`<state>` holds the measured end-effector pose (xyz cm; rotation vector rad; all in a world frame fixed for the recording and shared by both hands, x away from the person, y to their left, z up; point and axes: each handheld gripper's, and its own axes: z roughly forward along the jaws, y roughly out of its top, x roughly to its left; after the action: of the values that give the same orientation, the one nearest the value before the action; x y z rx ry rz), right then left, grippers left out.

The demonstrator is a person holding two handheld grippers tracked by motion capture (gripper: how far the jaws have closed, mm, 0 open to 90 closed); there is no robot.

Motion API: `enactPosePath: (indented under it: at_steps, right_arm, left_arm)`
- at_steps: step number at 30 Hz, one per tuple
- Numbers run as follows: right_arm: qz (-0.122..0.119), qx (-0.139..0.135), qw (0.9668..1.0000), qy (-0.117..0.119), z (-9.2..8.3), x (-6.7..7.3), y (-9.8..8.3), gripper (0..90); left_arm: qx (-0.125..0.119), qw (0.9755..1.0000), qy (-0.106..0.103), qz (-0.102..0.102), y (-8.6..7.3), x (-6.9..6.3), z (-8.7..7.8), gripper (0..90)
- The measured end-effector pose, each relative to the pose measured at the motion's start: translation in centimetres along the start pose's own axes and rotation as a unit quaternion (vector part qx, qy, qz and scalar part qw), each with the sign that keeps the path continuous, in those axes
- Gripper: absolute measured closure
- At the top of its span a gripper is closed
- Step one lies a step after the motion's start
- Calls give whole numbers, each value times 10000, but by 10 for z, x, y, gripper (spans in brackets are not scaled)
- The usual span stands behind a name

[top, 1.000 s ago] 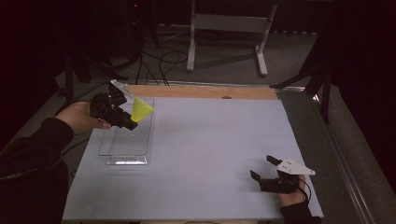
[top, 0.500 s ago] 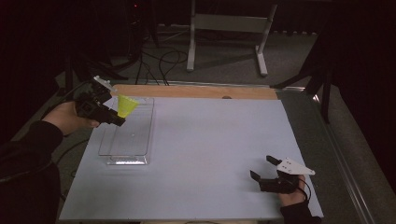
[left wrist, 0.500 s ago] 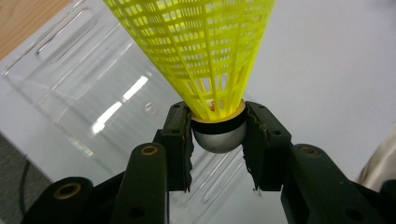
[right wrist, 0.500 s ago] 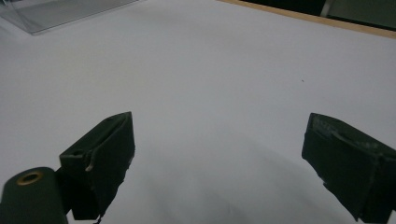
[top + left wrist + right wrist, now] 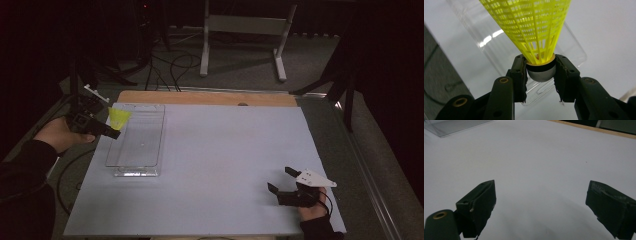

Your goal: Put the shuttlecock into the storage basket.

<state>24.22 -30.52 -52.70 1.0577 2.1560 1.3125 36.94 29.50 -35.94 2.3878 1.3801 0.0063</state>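
1. The room around the table point(image 5: 225, 150) is lying in deep shadow in the high view, so the person's left sleeve and the body of the left gripper point(image 5: 116, 134) are hard to tell apart from the dark.
2. In the left gripper view, the wide end of the yellow shuttlecock point(image 5: 534, 30) is being cut off by the top edge, and the clear tray point(image 5: 574, 50) behind it is showing mostly as glints and faint edges.
3. The left gripper is clamping the shuttlecock point(image 5: 119, 118) by its rounded grey cap, one jaw on each side, with the yellow lattice skirt flaring away from the jaws.
4. The shuttlecock is hovering at the far left corner of the clear tray point(image 5: 150, 172), which is lying on the left part of the table; it seems to be above the rim, not inside, though the high view is too dim to be sure.
5. The right gripper point(image 5: 281, 181) is resting near the table's near right corner, its jaws standing wide apart with only bare table point(image 5: 536, 165) between them.
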Motion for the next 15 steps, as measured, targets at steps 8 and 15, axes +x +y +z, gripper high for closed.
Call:
enactPosePath:
  at_steps: [8, 15]
  right_arm:
    - [5, 16, 10000, -1, 0, 0, 0, 98]
    - [1, 22, 10000, 10, 1, 0, 0, 98]
  left_arm:
    - [111, 9999, -31, 40, -13, 4, 13, 644]
    - [76, 9993, -70, 351, -23, 6, 20, 644]
